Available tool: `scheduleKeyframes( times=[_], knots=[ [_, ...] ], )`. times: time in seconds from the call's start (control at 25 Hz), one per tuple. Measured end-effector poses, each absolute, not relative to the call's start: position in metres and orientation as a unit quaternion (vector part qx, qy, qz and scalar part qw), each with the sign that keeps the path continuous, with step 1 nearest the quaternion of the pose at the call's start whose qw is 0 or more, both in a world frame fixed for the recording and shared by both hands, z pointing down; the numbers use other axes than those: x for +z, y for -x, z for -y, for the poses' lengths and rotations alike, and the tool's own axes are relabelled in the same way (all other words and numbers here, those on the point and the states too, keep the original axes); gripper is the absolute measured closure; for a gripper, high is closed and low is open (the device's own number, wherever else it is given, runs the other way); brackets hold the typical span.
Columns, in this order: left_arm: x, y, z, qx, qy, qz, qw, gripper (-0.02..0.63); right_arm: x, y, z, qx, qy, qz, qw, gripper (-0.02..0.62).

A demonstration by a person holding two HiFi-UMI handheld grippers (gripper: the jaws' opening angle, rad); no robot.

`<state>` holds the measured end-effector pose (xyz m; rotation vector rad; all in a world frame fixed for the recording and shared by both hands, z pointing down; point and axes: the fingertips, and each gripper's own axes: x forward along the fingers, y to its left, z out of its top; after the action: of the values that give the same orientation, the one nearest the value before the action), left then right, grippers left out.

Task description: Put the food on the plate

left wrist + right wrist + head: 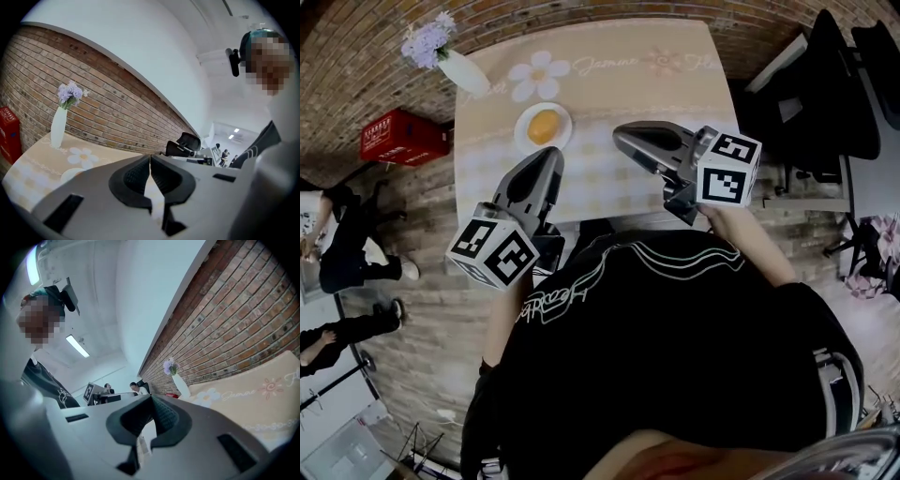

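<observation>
1. The table [609, 84] is covered with a pale flowered cloth. It is set against a brick wall, and most of its surface is left bare, so there is free room for the work.
2. The left gripper [551, 155] is held above the near-left part of the tabletop. Its jaws are seen pressed together with nothing between them, and its nose is pointed towards the plate. In its own view it is tilted up at the wall, so it is judged to be lifted clear of the table, not reaching.
3. The right gripper [619, 136] is held above the near edge, right of the middle. Its jaws are likewise closed on nothing, and no work is judged to be left for it.
4. A white vase [467, 73] with purple flowers [427, 39] is stood at the far-left corner, well apart from the working area.
5. The white plate [521, 131] is placed in the left half of the tabletop, about midway between the far and near edges, within easy reach of the left gripper.
6. The orange-yellow food [544, 126] is seen lying in the middle of the plate, untouched by either gripper, so the task is judged complete.
</observation>
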<state>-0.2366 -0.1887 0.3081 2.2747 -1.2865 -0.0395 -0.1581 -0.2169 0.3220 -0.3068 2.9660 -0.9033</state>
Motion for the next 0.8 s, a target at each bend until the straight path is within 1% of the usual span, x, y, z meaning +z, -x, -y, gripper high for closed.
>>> scheduleKeyframes(
  times=[0.52, 0.8],
  knots=[
    [0.29, 0.237, 0.185, -0.002, -0.838, 0.49, 0.24, 0.598, 0.301, 0.16, 0.211, -0.272, 0.082, -0.959, 0.026, 0.599],
    [0.281, 0.199, 0.148, -0.009, -0.841, 0.494, 0.222, 0.598, 0.293, 0.123, 0.177, -0.254, 0.077, -0.964, 0.034, 0.598]
  ],
)
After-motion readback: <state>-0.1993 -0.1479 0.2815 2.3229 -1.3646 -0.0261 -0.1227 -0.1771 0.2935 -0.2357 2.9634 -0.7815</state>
